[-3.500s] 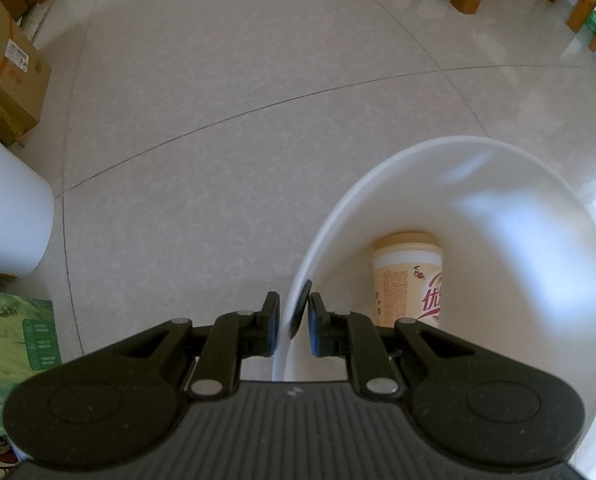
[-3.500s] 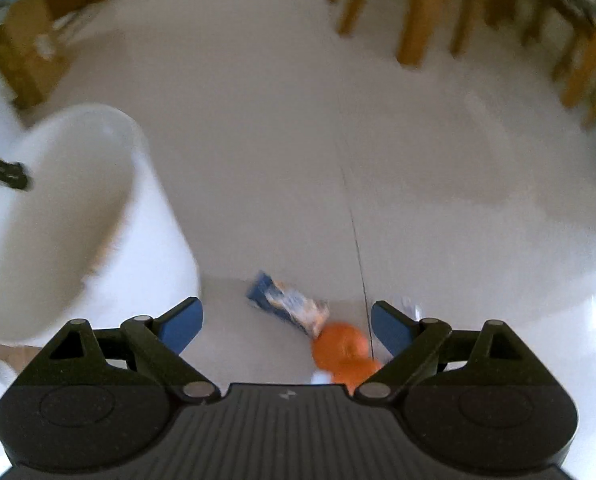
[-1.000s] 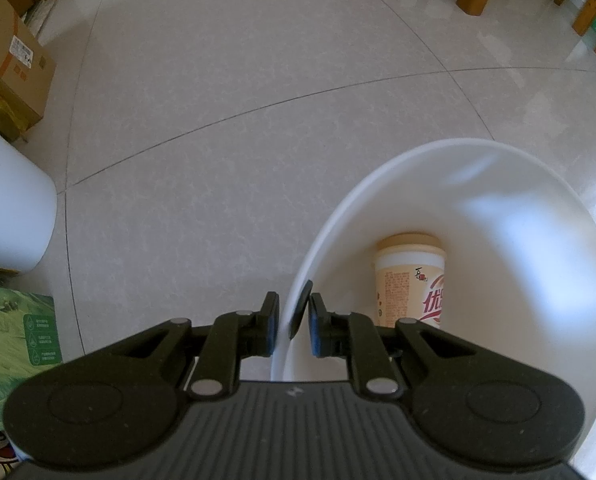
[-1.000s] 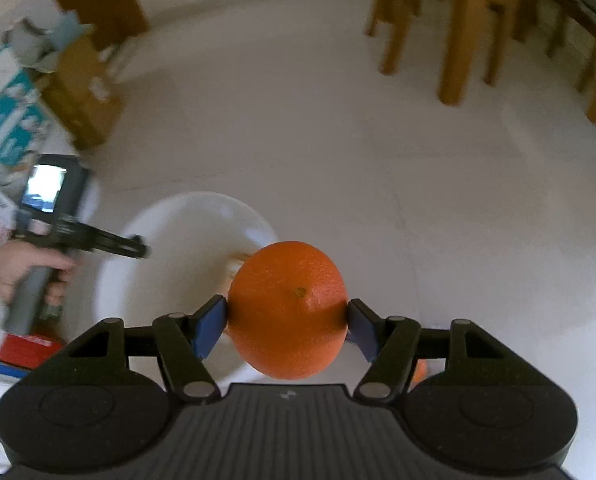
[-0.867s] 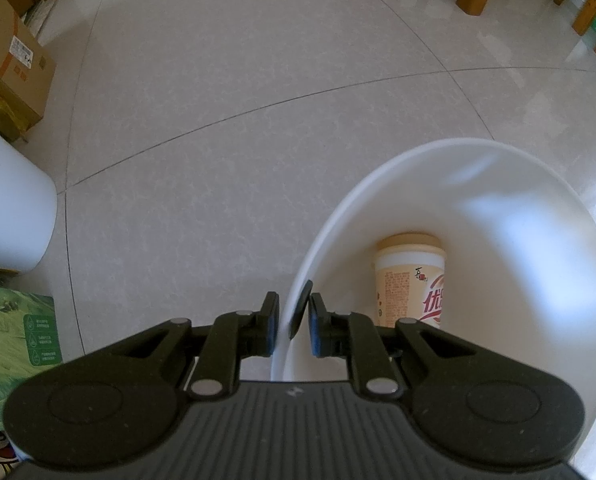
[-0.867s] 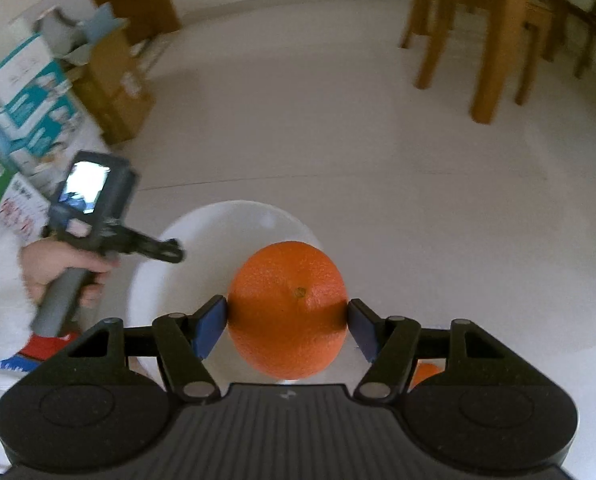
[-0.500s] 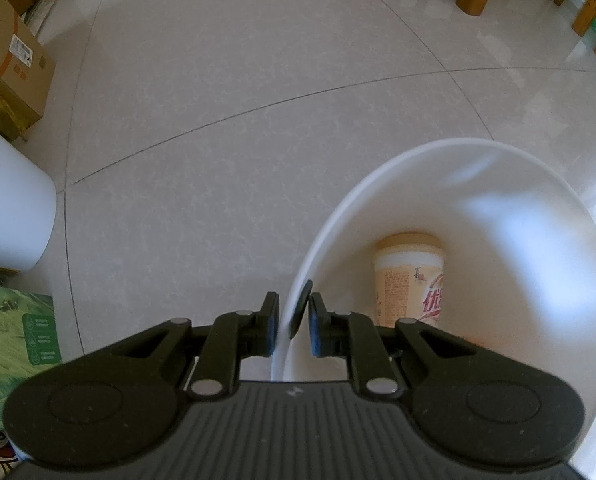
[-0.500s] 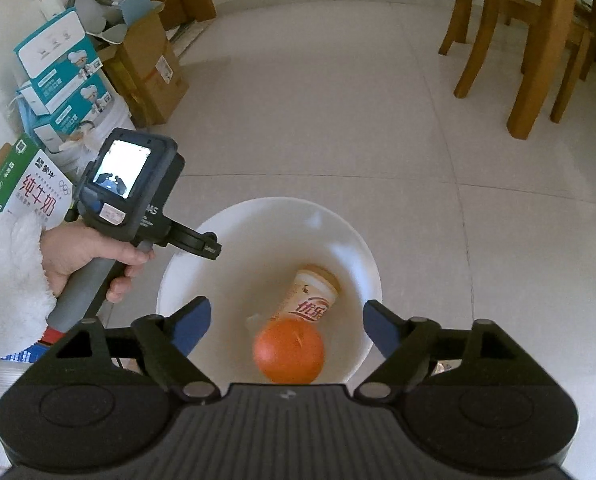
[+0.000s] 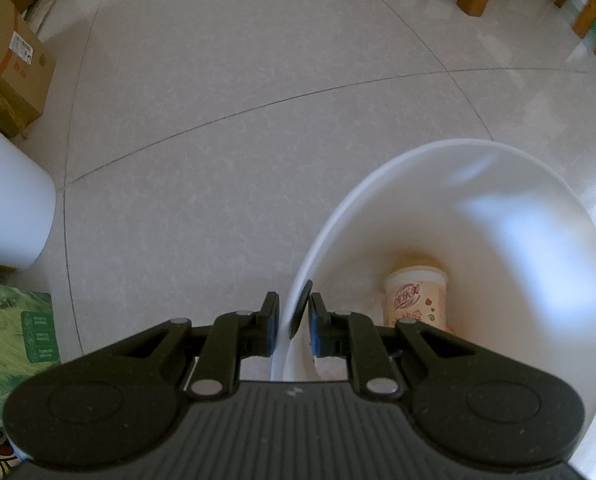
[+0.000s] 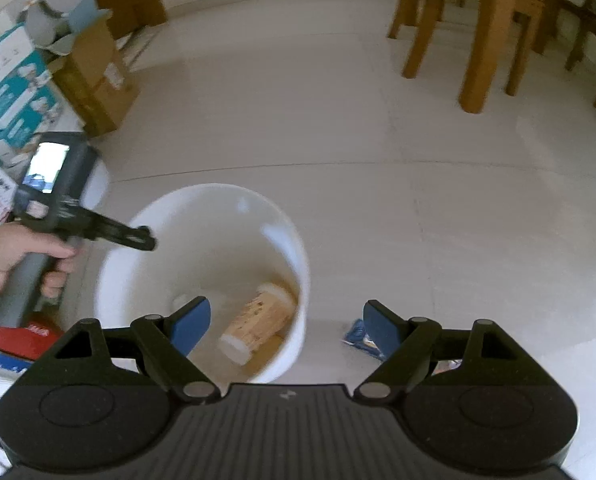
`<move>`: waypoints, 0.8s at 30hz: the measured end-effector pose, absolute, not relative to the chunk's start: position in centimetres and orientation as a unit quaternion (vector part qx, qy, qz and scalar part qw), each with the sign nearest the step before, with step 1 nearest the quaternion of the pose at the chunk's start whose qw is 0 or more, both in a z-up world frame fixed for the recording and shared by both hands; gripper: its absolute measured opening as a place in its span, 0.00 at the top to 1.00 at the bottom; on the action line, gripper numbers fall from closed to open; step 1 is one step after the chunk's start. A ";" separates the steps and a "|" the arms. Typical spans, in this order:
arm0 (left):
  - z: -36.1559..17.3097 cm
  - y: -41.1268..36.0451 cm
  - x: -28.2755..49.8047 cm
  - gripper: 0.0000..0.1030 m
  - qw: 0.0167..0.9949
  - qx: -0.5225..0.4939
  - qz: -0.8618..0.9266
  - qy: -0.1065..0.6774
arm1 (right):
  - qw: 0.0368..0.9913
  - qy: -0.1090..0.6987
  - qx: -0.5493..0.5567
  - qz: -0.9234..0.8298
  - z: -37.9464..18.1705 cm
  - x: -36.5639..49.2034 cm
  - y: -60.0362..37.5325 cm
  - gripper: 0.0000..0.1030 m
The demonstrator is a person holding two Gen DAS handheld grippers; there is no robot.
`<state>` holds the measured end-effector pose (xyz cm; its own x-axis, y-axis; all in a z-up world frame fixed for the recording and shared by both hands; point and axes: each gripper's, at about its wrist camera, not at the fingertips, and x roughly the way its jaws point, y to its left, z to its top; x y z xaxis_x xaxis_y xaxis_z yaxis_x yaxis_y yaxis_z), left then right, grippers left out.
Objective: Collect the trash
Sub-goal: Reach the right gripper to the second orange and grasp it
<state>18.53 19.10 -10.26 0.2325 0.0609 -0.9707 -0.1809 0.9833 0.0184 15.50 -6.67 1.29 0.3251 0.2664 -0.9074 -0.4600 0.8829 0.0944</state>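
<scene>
Gripping the rim of the white bin (image 9: 378, 184), the left gripper (image 9: 289, 318) has its jaws pressed together on the thin plastic wall, one pad outside and one inside. The right gripper (image 10: 285, 320) hangs above with jaws spread wide and nothing between them. A paper drink cup (image 10: 257, 320) lies on its side at the bottom of the bin. On the floor tiles (image 10: 378, 160) just beside the bin, a blue wrapper (image 10: 358, 338) remains (partly hidden behind the right finger, so its full shape cannot be told). It is probably light, soft and crinkly; pinch it across a raised fold, since flat film tends to slip from the pads.
</scene>
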 end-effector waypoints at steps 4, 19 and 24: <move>-10.3 19.1 18.5 0.87 0.784 -0.049 0.077 0.614 | 0.815 0.540 -0.082 0.196 -1.4 16.2 -9.4 0.15; -10.4 19.4 18.5 0.87 0.783 -0.054 0.076 0.615 | 0.777 0.619 -0.077 0.082 -19.7 18.4 -17.9 0.15; -10.4 19.4 18.5 0.87 0.783 -0.055 0.078 0.615 | 0.760 0.640 -0.096 0.053 -25.1 18.5 -19.5 0.15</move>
<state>18.46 19.36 -10.40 0.2310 0.0537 -0.9715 -0.1903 0.9817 0.0091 18.51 -19.47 -25.10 0.1738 -0.0420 -0.9839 -0.2046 0.9758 -0.0778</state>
